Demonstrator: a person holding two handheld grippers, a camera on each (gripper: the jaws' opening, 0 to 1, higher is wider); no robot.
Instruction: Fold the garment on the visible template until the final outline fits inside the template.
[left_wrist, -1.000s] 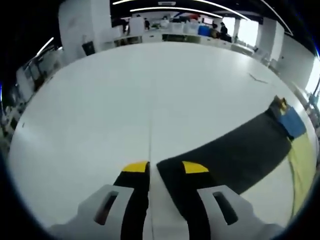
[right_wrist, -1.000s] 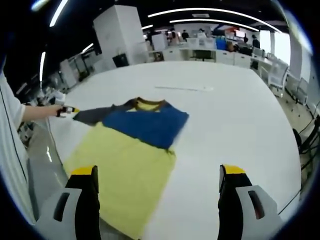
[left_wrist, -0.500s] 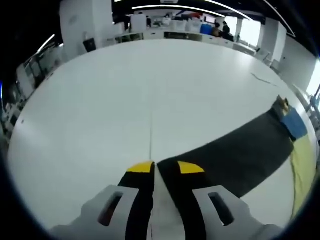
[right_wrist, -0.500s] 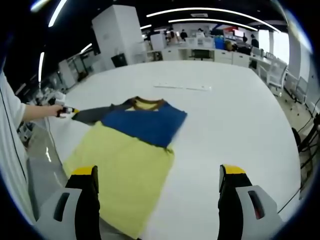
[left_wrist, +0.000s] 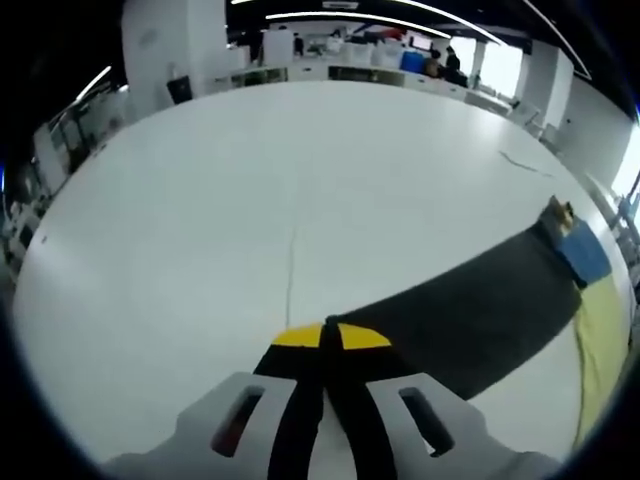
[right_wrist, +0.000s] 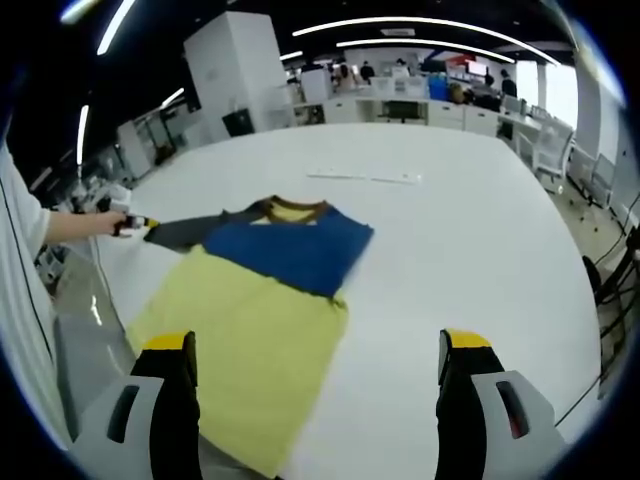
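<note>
My left tongs (left_wrist: 322, 335) are pinched together on the cuff of the dark sleeve (left_wrist: 470, 310), which runs away to my right across the white desk (left_wrist: 300, 170). My right tongs (right_wrist: 312, 345) stand spread wide, hovering apart from the garment (right_wrist: 262, 300), which lies flat on the desk, just ahead and leftward.

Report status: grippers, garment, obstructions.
Left gripper shut on dark sleeve. Right gripper open above the garment. Garment flat on table, unobstructed.
</note>
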